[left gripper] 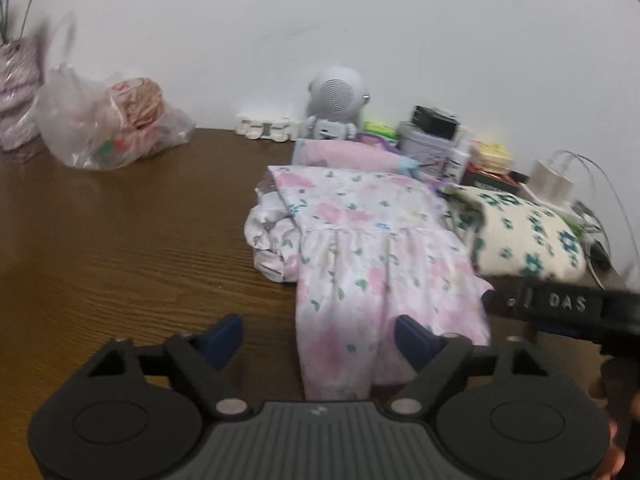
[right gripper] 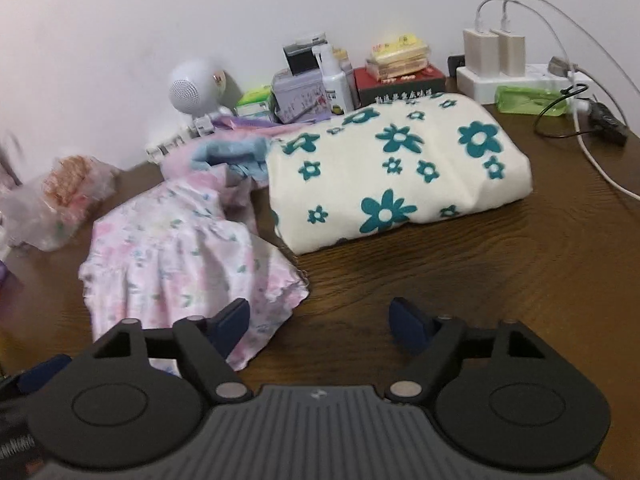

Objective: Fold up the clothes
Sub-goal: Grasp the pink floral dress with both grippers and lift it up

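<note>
A small pink floral dress [left gripper: 360, 248] lies crumpled on the brown wooden table [left gripper: 120, 240]. Its lower end reaches between the fingers of my left gripper [left gripper: 318, 336], which is open, with the pads clear of the cloth. Right of the dress [right gripper: 180, 248] sits a folded cream cloth with teal flowers [right gripper: 400, 176]. My right gripper [right gripper: 320, 318] is open over bare table, its left finger beside the dress's corner. A pink garment [left gripper: 344, 154] and a blue cloth [right gripper: 228, 152] lie behind the dress. The right gripper's body [left gripper: 560, 304] shows at the right edge of the left wrist view.
A clear plastic bag [left gripper: 108, 128] of items sits at the back left. A white round speaker [left gripper: 336, 100], tins, boxes and bottles [right gripper: 336, 80] line the wall. A power strip with chargers [right gripper: 520, 76] and cables [right gripper: 592, 152] occupy the back right.
</note>
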Available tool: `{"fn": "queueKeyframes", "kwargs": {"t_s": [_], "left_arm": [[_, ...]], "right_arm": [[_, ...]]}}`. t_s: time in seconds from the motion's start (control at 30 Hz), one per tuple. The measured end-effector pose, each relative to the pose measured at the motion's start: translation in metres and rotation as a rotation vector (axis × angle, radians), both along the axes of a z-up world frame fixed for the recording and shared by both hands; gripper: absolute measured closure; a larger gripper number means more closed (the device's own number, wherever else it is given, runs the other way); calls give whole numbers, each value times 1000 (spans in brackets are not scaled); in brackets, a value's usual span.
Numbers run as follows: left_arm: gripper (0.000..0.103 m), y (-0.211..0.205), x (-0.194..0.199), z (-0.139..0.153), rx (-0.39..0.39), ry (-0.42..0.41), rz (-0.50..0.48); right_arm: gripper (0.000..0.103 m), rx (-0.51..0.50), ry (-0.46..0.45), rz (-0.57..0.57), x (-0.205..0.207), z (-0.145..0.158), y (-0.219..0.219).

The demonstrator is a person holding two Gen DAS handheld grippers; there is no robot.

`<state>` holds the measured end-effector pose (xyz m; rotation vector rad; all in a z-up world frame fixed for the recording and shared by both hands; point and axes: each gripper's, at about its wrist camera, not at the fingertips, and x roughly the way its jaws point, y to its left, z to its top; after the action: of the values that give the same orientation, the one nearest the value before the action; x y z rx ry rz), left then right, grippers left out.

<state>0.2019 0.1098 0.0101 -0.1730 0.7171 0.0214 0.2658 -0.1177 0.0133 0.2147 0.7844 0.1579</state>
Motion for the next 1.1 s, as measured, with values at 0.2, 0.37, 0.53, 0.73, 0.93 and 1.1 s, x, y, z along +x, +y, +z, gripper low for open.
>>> {"fn": "queueKeyframes", "kwargs": {"t_s": [0.2,0.37,0.53,0.73,0.93,1.1], "left_arm": [[92,-13,2,-10,35,-37,-99],[99,-6,-28,3,-23,-126,-94],[100,-5,-85,40,-50,-250,-81],[101,-1,-184,129,-167,-498,-75],[101,-4,-279,216,-233,-742,-122],[101,-27,-299,237,-155,-777,-125]], "right_arm": [[66,-65,-51,49,-2,-7,15],[102,61,8,115,-13,-4,18],[103,222,-41,159,-61,37,-2],[103,349,-279,284,-164,126,-34],[103,466,-556,381,-266,228,-79],[103,521,-632,434,-302,269,-95]]}}
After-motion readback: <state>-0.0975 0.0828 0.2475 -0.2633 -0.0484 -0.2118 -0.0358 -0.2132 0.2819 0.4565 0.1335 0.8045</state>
